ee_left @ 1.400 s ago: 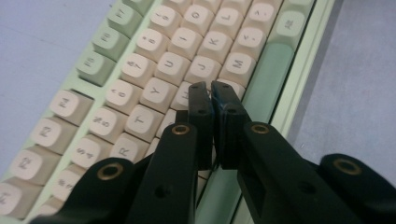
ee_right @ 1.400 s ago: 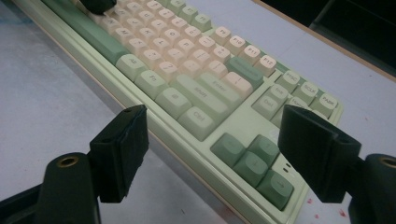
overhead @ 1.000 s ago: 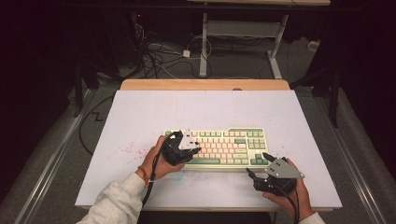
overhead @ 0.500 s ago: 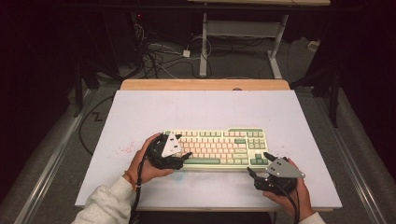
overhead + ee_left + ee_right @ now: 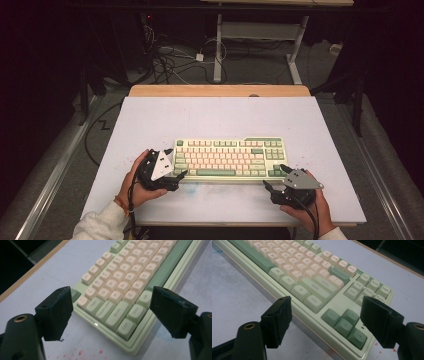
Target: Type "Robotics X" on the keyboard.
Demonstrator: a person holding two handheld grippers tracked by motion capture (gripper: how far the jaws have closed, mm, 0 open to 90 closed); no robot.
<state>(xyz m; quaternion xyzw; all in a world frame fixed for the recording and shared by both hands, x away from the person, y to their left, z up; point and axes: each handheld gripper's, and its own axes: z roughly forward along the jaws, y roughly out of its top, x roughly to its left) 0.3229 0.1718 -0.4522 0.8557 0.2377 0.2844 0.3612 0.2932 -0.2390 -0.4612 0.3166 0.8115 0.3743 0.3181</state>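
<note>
A pale green keyboard (image 5: 230, 157) with cream and green keys lies across the near middle of the white table (image 5: 215, 120). My left gripper (image 5: 176, 165) sits at the keyboard's left end. Its jaws have just been opening and now stand wide apart. In the left gripper view the keyboard's (image 5: 120, 282) near left corner lies ahead of the left gripper (image 5: 112, 302), touching neither pad. My right gripper (image 5: 275, 176) is open at the near right corner. In the right gripper view the right gripper (image 5: 327, 308) frames the arrow keys of the keyboard (image 5: 307, 272) without touching them.
Red specks (image 5: 135, 160) stain the table beside the left hand. A wooden strip (image 5: 220, 90) runs along the table's far edge. Beyond it, cables (image 5: 170, 57) and a desk frame (image 5: 260, 35) stand on the dark floor. Bare table lies behind the keyboard.
The left hand has slid left and toward the table's near edge, off the keys to the keyboard's left end, and its jaws have opened. The right hand has stayed put.
</note>
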